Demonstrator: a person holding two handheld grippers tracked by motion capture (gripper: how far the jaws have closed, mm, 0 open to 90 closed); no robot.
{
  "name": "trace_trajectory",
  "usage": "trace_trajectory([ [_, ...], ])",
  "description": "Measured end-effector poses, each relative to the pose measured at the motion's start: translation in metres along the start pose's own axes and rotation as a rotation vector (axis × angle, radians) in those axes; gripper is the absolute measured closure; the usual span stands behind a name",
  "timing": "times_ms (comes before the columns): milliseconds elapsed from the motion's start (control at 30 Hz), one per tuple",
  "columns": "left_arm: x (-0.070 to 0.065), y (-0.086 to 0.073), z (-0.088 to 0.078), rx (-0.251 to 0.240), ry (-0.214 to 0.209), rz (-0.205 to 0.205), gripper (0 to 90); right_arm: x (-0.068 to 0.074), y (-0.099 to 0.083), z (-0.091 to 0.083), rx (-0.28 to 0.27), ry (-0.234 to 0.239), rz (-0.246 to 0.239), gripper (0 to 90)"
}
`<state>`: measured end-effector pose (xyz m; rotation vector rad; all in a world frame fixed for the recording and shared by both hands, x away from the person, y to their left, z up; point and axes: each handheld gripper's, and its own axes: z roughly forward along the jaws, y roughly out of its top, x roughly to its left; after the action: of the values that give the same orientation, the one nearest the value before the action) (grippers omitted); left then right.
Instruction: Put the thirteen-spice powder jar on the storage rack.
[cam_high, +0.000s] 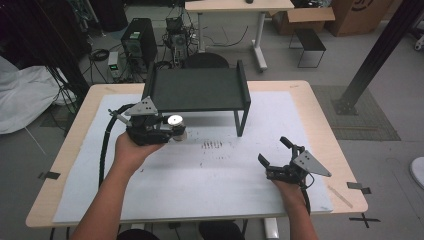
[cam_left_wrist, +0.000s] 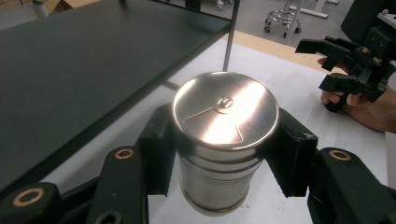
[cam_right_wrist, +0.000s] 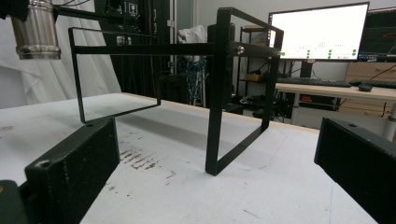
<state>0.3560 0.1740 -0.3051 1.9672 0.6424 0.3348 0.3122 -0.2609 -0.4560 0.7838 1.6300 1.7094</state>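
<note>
Counter (cam_high: 320, 125): pale wood top, most of it under a white mat (cam_high: 210, 190).
Mat: scuffed, with a patch of dark marks (cam_high: 211, 145) near its middle; the right gripper view shows the same rusty-brown smears (cam_right_wrist: 140, 158) in front of the rack's leg.
Rack (cam_high: 200, 90): black metal shelf on thin frame legs, standing at the far side of the mat, its flat top bare.
Tin (cam_left_wrist: 224, 140): shiny steel cylinder with a flat lid, upright, held off the mat just in front of the rack's left end, lid about level with the shelf edge.
Left hand-held gripper (cam_high: 172, 131): clamped on the tin, one black pad on each side of its body below the lid.
Right hand-held gripper (cam_high: 275, 152): jaws spread wide, nothing between them, low over the right part of the mat, well apart from the tin, pointing at the rack.
Floor: grey, with tape marks (cam_high: 364, 219) beside the counter.
Room behind: a black computer tower (cam_high: 137, 42) with tangled cables, a white cloth heap (cam_high: 25, 95) at left, a second desk (cam_high: 240, 7), cardboard boxes (cam_high: 350, 15), a black slanted post (cam_high: 380, 55) at right.
Right gripper view, background: a lit monitor (cam_right_wrist: 317, 32) on a desk with a keyboard (cam_right_wrist: 317, 83).
</note>
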Motion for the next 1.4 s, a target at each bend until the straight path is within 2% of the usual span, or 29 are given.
trace_trajectory([
  [167,0.004,0.011,0.003,0.005,0.014,0.002,49.0,0.0,0.0,0.0,-0.002,0.001,0.001,0.0],
  [400,0.008,0.017,0.005,0.019,0.031,0.004,49.0,-0.001,0.0,0.0,-0.003,0.001,0.003,0.0],
  [1000,0.024,0.039,0.007,0.017,0.081,-0.001,49.0,-0.001,0.0,0.0,-0.006,0.002,0.009,0.0],
  [1400,0.035,0.052,0.012,0.006,0.112,-0.019,49.0,-0.001,0.0,-0.001,-0.007,0.002,0.012,0.0],
])
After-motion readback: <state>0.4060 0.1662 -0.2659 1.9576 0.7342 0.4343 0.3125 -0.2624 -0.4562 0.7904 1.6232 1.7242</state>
